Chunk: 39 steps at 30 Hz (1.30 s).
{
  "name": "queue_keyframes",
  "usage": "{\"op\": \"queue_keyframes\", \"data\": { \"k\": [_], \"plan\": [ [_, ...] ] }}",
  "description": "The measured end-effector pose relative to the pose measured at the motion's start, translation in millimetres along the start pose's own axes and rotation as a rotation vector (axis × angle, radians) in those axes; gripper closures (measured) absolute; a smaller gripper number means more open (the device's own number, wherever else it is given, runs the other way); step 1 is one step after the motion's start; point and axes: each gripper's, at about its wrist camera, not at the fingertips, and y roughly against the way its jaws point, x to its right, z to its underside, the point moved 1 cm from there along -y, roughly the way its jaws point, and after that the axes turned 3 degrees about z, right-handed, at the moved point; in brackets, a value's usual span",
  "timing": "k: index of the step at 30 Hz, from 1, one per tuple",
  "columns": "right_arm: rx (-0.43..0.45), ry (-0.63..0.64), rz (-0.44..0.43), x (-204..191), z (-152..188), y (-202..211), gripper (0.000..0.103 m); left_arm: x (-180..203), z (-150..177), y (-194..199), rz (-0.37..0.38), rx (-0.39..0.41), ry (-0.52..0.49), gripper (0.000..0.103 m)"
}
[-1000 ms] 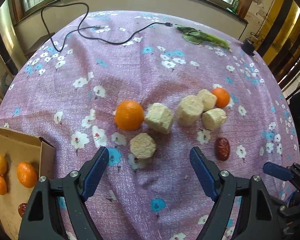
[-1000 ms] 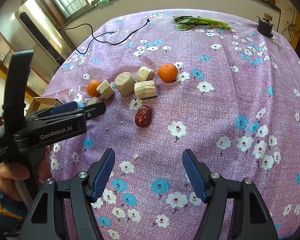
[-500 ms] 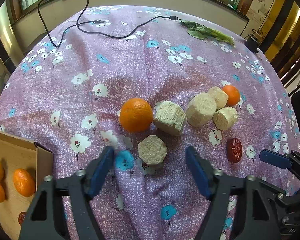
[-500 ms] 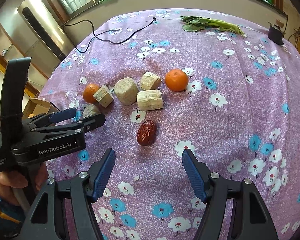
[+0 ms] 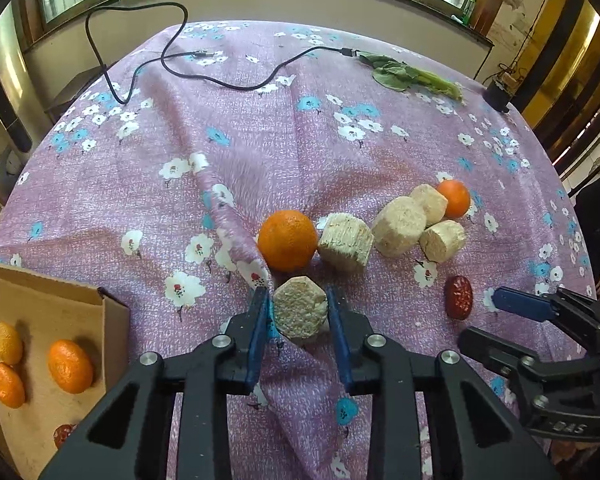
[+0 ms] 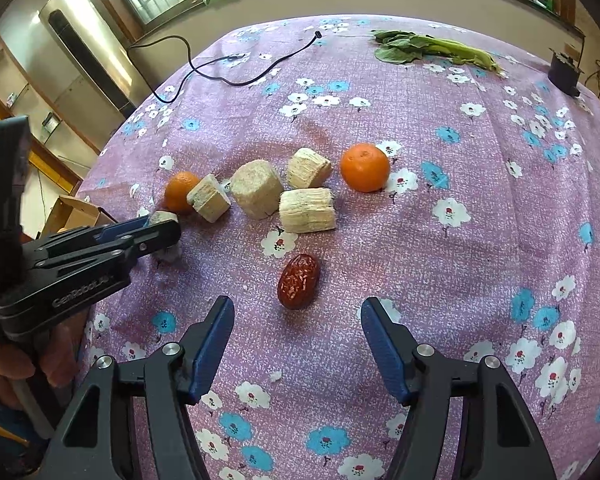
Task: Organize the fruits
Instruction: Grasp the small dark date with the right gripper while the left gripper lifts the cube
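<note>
Since a second ago your left gripper [image 5: 298, 312] has closed from wide apart onto the nearest sugarcane chunk [image 5: 299, 314], bunching the tablecloth [image 5: 236, 168] into a ridge.

Both blue pads now press the chunk's sides; its cut hexagonal face tilts up toward the camera, so its short axis runs away from you along the fingers. Just beyond the fingertips sits the large orange [image 5: 287, 239], touching a second chunk [image 5: 345, 242] to its right. Your right gripper [image 6: 298, 338] hangs spread wide and empty, with the red date [image 6: 299, 281] just ahead of its tips, long axis leaning slightly right of straight ahead. Left of your closed gripper, the cardboard box [image 5: 40, 312] holds three small oranges.
</note>
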Motion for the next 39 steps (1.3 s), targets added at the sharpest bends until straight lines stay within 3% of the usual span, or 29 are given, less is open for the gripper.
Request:
{"op": "queue_keyframes", "data": {
  "k": [1,5,9,26,30,34,39],
  "plan": [
    [-0.005,0.000,0.008,0,-1,-3,0.035,0,1,3,0.002,0.002,0.004,0.075],
    [0.003,-0.011,0.022,1,-7,-10,0.064,0,2,11,0.009,0.011,0.018,0.075],
    [-0.003,0.013,0.016,-1,-11,-12,0.080,0,1,16,0.020,0.019,0.031,0.075],
    [-0.009,0.015,0.003,8,8,1,0.081,9,4,15,0.001,0.044,-0.019,0.074],
    [-0.004,0.019,-0.001,9,10,8,0.081,5,-1,23,-0.015,0.072,-0.027,0.065],
    [0.000,0.010,-0.004,12,10,8,0.081,5,-9,32,-0.015,0.099,-0.044,0.065],
    [-0.006,0.009,-0.008,10,10,8,0.081,29,-16,19,0.025,0.064,-0.143,0.061]
  ]
}}
